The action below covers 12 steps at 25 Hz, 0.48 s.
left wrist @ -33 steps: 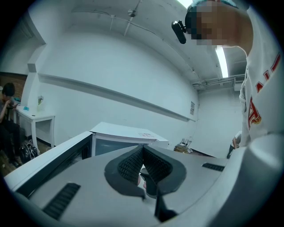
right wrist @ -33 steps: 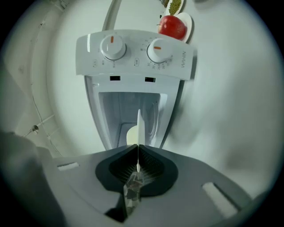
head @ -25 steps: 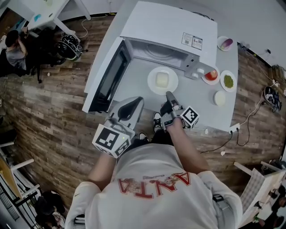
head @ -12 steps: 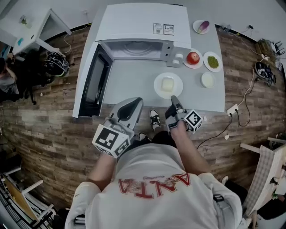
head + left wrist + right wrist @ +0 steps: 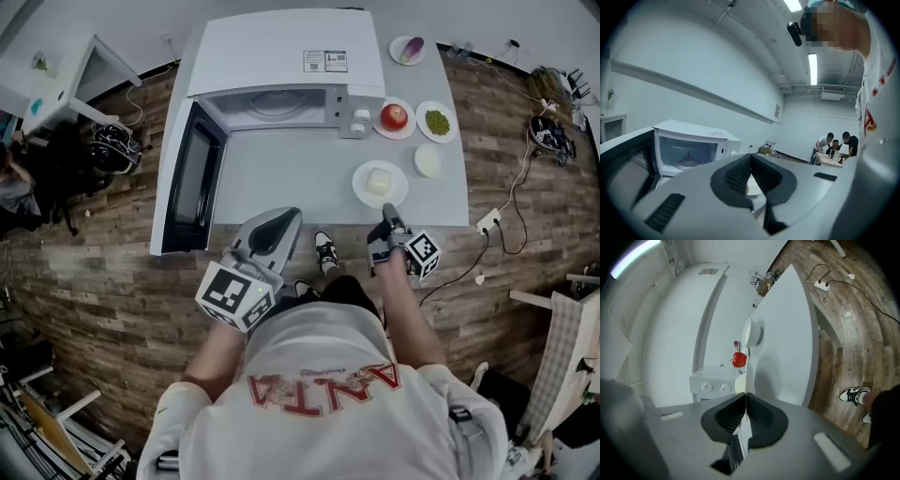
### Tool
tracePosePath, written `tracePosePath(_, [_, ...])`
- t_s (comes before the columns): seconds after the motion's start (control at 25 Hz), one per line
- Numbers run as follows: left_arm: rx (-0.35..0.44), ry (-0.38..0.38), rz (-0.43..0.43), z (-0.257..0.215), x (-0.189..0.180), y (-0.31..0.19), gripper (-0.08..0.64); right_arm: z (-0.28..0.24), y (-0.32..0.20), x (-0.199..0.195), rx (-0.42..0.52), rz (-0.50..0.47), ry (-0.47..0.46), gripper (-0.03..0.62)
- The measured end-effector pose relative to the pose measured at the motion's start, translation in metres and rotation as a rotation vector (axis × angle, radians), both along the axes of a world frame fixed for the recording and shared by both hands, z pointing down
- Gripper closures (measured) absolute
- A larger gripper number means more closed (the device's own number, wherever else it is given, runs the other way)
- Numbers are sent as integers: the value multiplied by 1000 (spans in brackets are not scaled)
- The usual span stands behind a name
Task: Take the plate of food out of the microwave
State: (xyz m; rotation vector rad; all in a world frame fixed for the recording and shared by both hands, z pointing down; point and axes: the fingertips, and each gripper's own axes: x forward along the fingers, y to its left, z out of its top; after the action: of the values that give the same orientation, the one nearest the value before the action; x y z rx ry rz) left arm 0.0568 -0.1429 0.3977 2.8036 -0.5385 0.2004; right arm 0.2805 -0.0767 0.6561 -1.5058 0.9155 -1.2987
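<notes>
A white plate (image 5: 380, 183) with a pale yellow block of food rests on the grey table (image 5: 281, 178), right of the microwave's (image 5: 286, 56) mouth. My right gripper (image 5: 387, 210) is shut on its near rim. In the right gripper view the plate (image 5: 750, 371) runs edge-on out of that gripper (image 5: 746, 397). The microwave door (image 5: 192, 173) hangs wide open at the left, and the glass turntable (image 5: 274, 101) inside is bare. My left gripper (image 5: 281, 217) hovers off the table's front edge, shut and holding nothing; its tips meet in the left gripper view (image 5: 751, 158).
Right of the microwave stand a dish with a red apple (image 5: 394, 117), a dish of green peas (image 5: 436, 122), a small white bowl (image 5: 428, 161) close by the plate, and a dish with a purple piece (image 5: 408, 49) at the back. A power strip (image 5: 487, 225) lies on the floor.
The right gripper has drawn the plate rightwards along the table, from in front of the microwave's mouth to beside the small dishes. The left gripper has stayed put.
</notes>
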Motion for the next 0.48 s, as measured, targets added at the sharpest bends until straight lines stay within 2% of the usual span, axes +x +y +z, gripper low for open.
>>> tracePosePath(0.16, [-6, -10, -15, 3, -5, -6, 551, 8, 0, 7, -19, 19, -9, 580])
tracePosePath(0.36, [-13, -11, -34, 5, -10, -12, 551, 21, 0, 8, -99, 5, -27, 580])
tracePosePath(0.48, [-25, -11, -51, 9, -14, -17, 551, 24, -4, 10, -156, -29, -6, 580])
